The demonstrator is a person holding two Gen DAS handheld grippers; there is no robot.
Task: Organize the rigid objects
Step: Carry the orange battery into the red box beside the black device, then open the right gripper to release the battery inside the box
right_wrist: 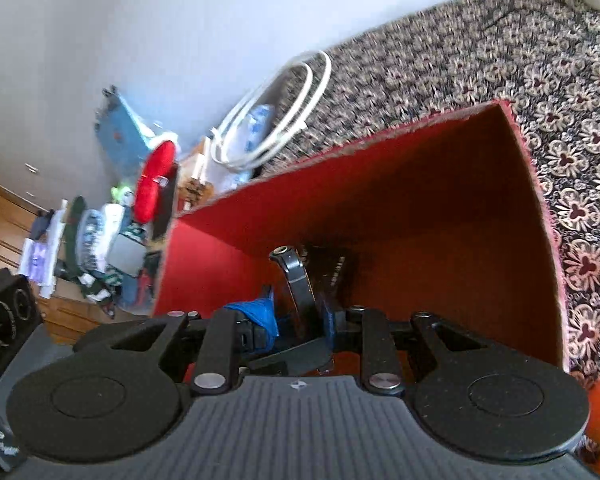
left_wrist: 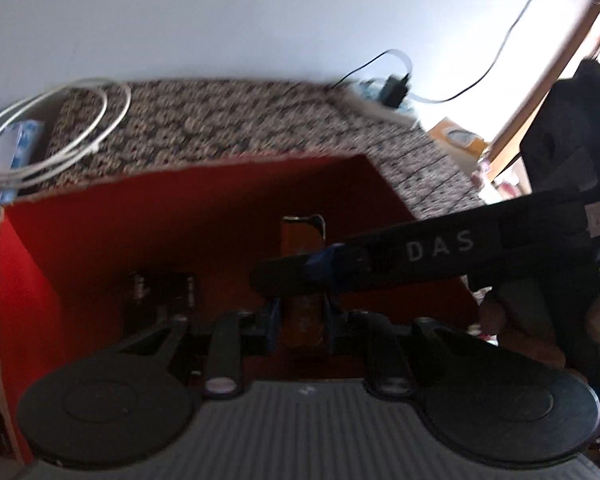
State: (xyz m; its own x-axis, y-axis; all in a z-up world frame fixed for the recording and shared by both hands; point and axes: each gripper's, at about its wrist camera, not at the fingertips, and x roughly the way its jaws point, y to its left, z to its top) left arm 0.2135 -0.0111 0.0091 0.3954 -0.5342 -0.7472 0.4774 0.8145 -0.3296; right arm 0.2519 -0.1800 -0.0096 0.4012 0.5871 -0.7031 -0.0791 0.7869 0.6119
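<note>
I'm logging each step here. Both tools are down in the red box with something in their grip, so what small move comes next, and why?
Probably open the left tool to release the orange object: it is gripped low inside the red box, near the black item already there. The right tool holds a black piece close by.

1. The left black two-finger gripper point(left_wrist: 302, 316) has blue-edged fingertip pads, two round black discs, silver pivot pins and a grey ribbed body.
2. The right black two-finger gripper point(right_wrist: 298, 312) looks alike, with blue tape; its arm bears white letters "DAS".
</note>
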